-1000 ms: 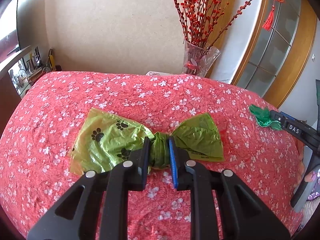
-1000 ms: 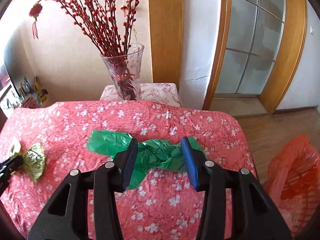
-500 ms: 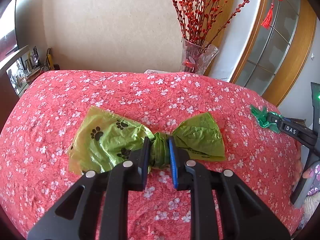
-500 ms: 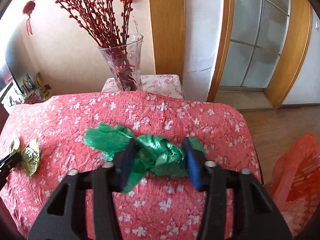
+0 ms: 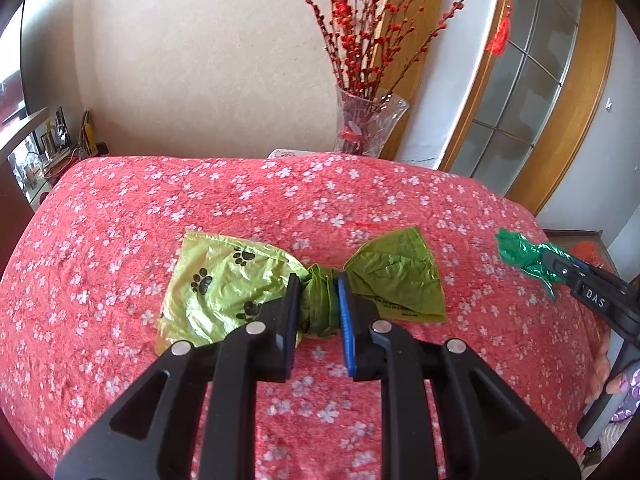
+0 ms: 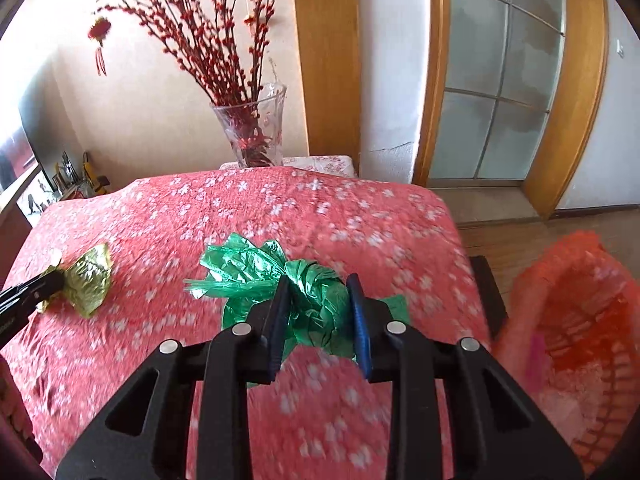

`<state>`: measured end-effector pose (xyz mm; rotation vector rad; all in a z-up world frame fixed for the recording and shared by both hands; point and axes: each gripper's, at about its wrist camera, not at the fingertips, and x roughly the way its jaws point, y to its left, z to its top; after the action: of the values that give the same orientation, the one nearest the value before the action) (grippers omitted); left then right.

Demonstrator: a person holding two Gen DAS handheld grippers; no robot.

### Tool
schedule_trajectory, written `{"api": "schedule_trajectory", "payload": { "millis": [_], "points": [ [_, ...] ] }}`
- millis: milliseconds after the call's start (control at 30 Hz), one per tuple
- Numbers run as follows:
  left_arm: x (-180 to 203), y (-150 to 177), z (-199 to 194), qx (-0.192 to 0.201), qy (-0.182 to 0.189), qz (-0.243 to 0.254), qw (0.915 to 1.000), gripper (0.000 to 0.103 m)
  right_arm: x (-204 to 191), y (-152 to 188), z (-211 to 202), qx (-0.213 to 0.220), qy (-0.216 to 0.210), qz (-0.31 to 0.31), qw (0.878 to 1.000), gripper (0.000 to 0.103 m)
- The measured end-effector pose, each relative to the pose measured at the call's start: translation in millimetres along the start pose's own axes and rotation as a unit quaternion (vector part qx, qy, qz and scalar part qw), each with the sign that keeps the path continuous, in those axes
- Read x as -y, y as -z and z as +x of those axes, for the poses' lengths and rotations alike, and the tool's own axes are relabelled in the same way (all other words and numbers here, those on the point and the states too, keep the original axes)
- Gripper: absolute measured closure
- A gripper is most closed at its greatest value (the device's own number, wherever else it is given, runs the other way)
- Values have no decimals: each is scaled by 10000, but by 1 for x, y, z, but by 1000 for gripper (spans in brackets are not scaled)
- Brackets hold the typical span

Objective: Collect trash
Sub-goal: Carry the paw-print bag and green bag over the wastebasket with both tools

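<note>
On the table [image 5: 132, 208], draped in a coral-red cloth with small white blossoms and a nubbly, crinkled weave, two pieces of trash are already in hand. Near the middle, the left hand-held gripper [image 5: 318, 312] is pressed in on the twisted waist of a yellow-green plastic bag printed with black paw marks [image 5: 224, 292], whose thin, wrinkled film fans out to either side like a bow and lies on the cloth. Toward the right edge, the right hand-held gripper [image 6: 318, 312] is closing on a crumpled dark-green plastic bag [image 6: 312, 300], a glossy, knotted wad bunched between its blue pads, with a loose frill spreading to the far left; whether it has left the cloth I cannot tell. Off the right side of the table sits an orange-red bag lining a woven basket [image 6: 580, 320], its mouth open; it looks like the place for the trash. Judging by this, both pickups are secured or nearly so, and carrying and dropping both bags is left. At the far edge stands a clear cut-glass vase of red-berried branches [image 6: 256, 132].
</note>
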<state>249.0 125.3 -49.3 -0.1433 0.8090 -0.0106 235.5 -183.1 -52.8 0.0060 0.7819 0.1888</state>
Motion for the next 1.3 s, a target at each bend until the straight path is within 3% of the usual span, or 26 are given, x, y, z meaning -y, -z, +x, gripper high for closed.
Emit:
{"api": "schedule_trajectory", "payload": {
  "millis": [467, 833, 1300],
  "points": [
    [69, 10, -28, 146, 495, 471, 9976, 84, 40, 29, -86, 500, 186, 423, 9977, 74],
    [140, 17, -31, 124, 1016, 832, 9913, 84, 86, 49, -125, 757, 482, 912, 9918, 74],
    [249, 29, -31, 40, 1880, 1365, 9726, 84, 169, 72, -157, 1044, 1138, 2028, 9670, 74]
  ]
}}
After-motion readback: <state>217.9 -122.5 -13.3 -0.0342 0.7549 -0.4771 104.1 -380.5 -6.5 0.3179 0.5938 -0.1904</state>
